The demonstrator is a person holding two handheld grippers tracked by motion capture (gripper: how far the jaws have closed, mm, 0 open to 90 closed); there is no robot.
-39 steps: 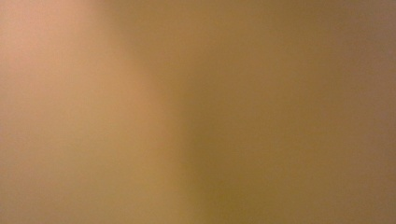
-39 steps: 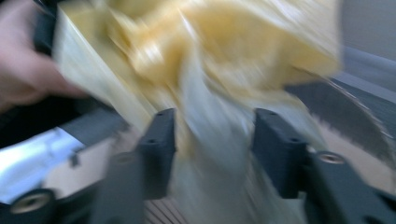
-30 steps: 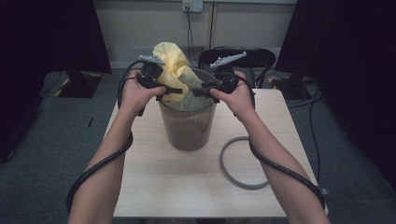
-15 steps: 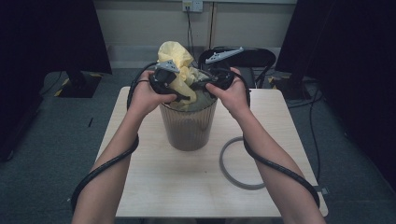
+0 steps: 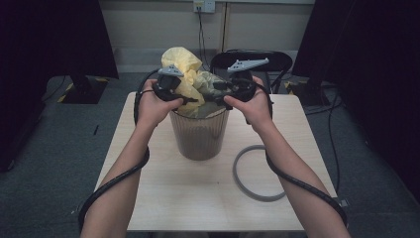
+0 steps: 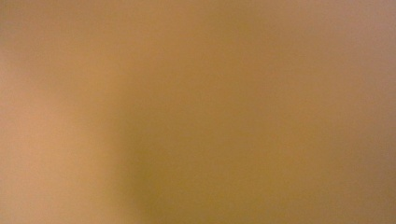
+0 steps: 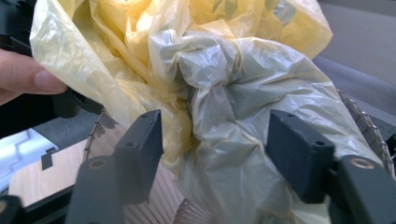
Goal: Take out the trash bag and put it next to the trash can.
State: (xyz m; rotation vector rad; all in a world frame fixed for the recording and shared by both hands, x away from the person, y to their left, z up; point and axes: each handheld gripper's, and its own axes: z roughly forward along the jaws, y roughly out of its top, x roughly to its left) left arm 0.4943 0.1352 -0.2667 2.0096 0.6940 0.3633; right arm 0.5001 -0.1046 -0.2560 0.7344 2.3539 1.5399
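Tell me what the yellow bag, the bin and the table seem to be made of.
Bag: thin plastic film, glossy, translucent, finely crinkled. Bin: probably translucent brownish plastic; ribbed wall shows in the right gripper view. Table: pale wood-grain top, matte, likely laminate.

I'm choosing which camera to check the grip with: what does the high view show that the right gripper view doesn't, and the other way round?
High view: the wider scene, with the table, the full wastebasket standing on it, a grey cable loop beside it, and both forearms reaching in.
Right gripper view: a close look along the right tool, whose jaws have just been opening and stand apart with a bunched fold of plastic between them.
Shared: the yellow bag bulging out of the wastebasket's top.
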